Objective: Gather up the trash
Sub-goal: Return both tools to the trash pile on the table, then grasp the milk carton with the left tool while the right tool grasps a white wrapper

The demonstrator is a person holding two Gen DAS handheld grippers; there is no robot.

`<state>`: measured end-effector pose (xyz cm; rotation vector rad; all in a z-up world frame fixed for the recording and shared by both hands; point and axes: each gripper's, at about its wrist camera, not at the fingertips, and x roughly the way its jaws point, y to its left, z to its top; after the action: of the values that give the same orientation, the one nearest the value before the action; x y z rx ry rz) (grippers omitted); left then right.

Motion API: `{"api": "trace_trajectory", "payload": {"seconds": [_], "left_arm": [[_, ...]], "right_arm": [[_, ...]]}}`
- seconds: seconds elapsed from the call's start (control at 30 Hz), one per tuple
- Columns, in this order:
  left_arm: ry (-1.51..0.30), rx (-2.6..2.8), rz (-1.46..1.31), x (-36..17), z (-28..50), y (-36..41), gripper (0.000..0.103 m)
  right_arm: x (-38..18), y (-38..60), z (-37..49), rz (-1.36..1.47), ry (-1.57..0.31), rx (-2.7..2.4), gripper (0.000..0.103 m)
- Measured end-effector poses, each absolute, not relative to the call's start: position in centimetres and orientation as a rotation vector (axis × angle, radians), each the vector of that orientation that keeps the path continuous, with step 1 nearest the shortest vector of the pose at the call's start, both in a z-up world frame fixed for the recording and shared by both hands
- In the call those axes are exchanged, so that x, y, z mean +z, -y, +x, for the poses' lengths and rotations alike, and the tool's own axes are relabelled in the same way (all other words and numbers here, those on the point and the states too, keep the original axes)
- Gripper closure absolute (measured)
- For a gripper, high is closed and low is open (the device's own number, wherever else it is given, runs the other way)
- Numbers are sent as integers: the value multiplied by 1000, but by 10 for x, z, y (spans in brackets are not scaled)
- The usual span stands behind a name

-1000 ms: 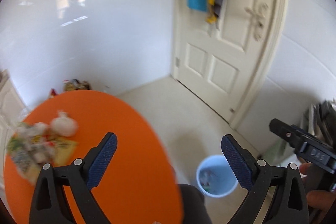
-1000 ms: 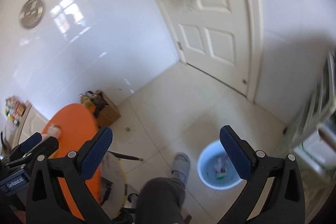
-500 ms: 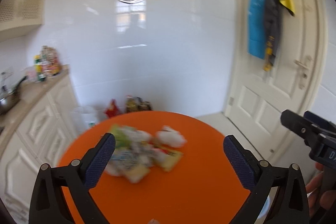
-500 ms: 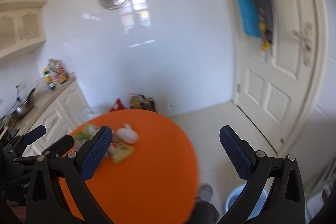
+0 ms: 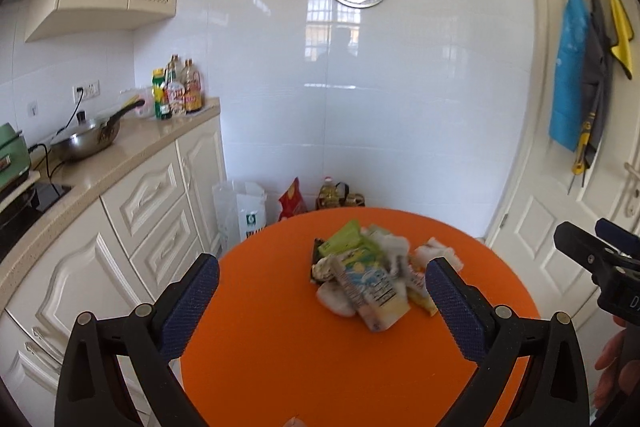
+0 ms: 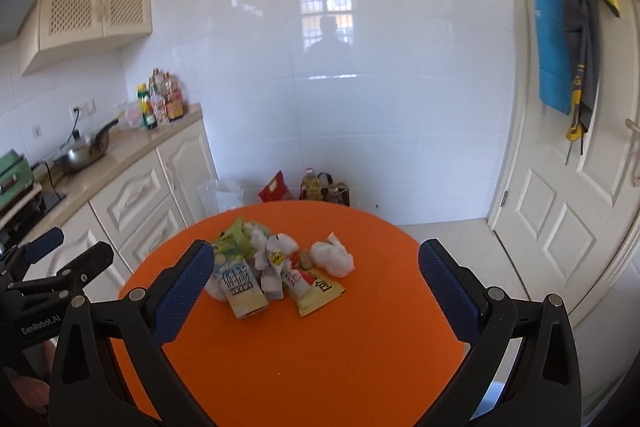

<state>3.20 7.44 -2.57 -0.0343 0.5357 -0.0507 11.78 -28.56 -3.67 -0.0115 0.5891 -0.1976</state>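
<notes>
I have swung both grippers up from the floor bin to face the round orange table (image 6: 320, 367), so the next pickup can begin. The left gripper (image 5: 322, 301) and right gripper (image 6: 312, 287) hang released and empty, short of the trash pile (image 6: 276, 271) mid-table. 1 second ago both cameras showed the blue bin; now it is out of view.
</notes>
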Motion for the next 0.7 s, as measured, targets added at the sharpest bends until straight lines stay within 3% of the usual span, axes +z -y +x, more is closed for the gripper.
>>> {"api": "trace_trajectory", "payload": {"seconds": [0.33, 0.7], "left_arm": [[-711, -77, -36, -48, 132, -24, 1], [-886, -12, -44, -80, 330, 32, 3]], "right_arm": [[-85, 317, 158, -5, -735, -233, 0], [-127, 359, 186, 59, -835, -252, 0]]}}
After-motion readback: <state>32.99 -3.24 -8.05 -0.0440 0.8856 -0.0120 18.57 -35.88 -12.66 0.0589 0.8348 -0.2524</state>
